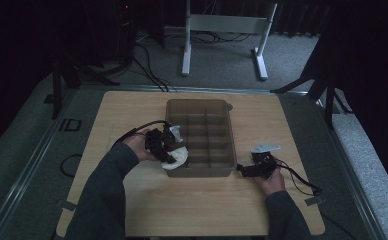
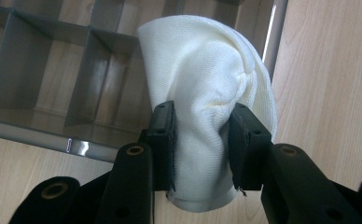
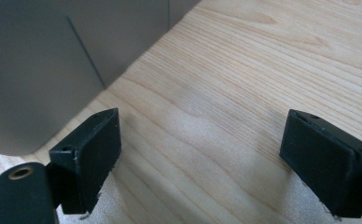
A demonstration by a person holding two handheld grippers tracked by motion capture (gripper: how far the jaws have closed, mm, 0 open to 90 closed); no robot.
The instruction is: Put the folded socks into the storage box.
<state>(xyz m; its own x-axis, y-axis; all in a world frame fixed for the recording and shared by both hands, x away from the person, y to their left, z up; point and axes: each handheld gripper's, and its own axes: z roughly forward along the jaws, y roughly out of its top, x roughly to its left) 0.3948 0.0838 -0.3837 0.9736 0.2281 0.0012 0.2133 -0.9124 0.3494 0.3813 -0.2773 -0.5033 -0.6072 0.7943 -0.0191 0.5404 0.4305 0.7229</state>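
The high view is dim and underexposed: the surroundings are lost in near-black, and only the table (image 1: 132,115) is moderately lit. Fine detail there is soft and grainy. Both gripper views are much brighter and evenly lit. A glare streak is seen on the rim of the box (image 2: 268,32). The cloth (image 2: 207,93) is rendered sharply. Soft shadows are cast on the wood beneath the right gripper (image 3: 200,154).
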